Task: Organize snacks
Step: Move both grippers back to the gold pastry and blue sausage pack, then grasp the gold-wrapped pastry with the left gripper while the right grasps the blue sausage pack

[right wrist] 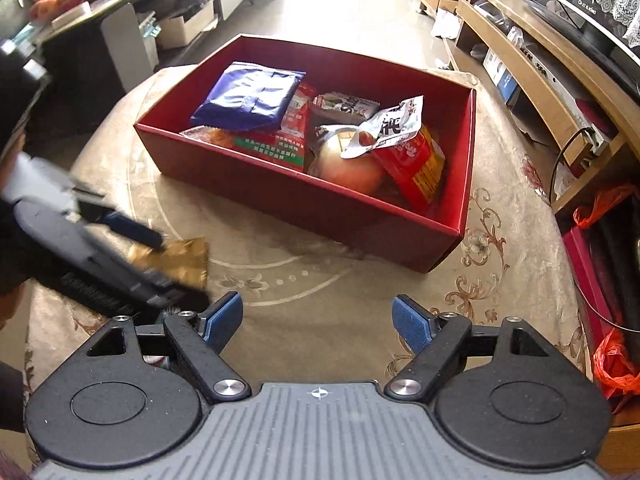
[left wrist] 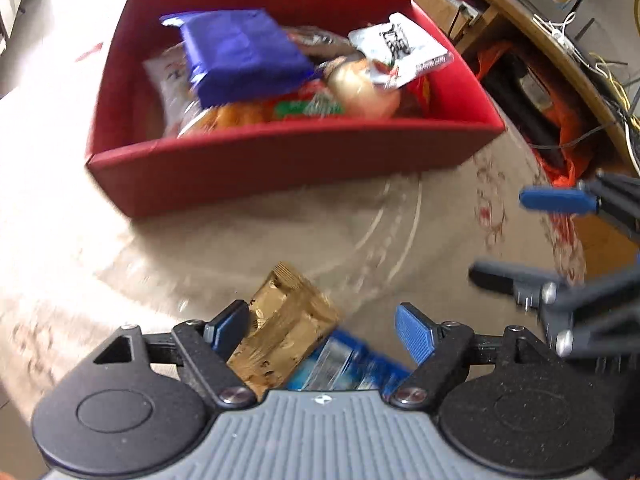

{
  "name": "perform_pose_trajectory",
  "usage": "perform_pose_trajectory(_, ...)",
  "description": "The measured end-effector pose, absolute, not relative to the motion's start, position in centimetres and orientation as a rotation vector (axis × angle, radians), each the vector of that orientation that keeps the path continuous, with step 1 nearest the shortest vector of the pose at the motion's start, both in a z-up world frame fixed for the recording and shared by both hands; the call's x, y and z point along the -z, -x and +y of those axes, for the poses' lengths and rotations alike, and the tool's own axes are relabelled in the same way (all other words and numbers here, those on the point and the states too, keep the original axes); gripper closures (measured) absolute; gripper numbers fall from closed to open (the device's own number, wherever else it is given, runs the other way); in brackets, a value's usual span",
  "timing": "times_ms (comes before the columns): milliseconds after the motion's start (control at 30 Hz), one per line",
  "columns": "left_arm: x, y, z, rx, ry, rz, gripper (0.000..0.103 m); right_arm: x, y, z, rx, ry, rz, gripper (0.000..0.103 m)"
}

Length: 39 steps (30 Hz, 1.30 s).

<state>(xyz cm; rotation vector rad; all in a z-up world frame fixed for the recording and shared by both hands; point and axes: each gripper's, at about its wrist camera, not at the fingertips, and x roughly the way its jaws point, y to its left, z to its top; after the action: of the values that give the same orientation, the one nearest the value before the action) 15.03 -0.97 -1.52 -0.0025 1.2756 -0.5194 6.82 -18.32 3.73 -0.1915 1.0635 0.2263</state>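
Note:
A red box (left wrist: 280, 168) (right wrist: 280, 200) stands on the cloth-covered table, holding a blue bag (left wrist: 240, 60) (right wrist: 248, 96), a white packet (left wrist: 400, 48) (right wrist: 392, 124), a round bun (right wrist: 348, 164) and red packets. My left gripper (left wrist: 324, 330) (right wrist: 176, 272) is open low over a gold packet (left wrist: 288, 328) (right wrist: 188, 256) that lies between its fingers, close to the left pad; the right pad stands clear. A blue packet (left wrist: 344, 368) lies under the gold one. My right gripper (right wrist: 318, 320) (left wrist: 500, 238) is open with only cloth between its fingers.
The beige cloth (right wrist: 320, 272) has a floral pattern. A wooden cabinet (right wrist: 540, 60) runs along the right. Orange plastic bags (right wrist: 612, 364) and a red case sit by the table's right edge. A person's dark sleeve (right wrist: 8, 272) shows at the left.

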Motion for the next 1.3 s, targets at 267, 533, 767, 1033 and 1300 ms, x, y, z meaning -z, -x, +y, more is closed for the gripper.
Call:
perform_pose_trajectory(267,2.6,-14.5,-1.5,0.508,-0.165,1.253,0.025,-2.6,-6.0,-15.4,-0.353,0.279,1.098,0.017)
perform_pose_trajectory(533,2.7,-13.6,-2.8,0.403,-0.332,1.223,0.041,-1.7,-5.5,-13.7,-0.389,0.369,1.132,0.017)
perform_pose_trajectory(767,2.2,-12.6,-0.9,0.344,-0.287,1.229,0.064,-1.7,-4.7,-12.3,-0.455,0.413,1.128,0.017)
perform_pose_trajectory(1033,1.8,-12.3,-0.4,0.316,-0.268,1.24,0.058,0.8,-3.7,-7.7,-0.575,0.602,1.134,0.016)
perform_pose_trajectory(1300,1.9,-12.8,0.7,0.303,-0.257,1.251,0.043,1.9,-3.1,-7.2,-0.643,0.554,1.169,0.034)
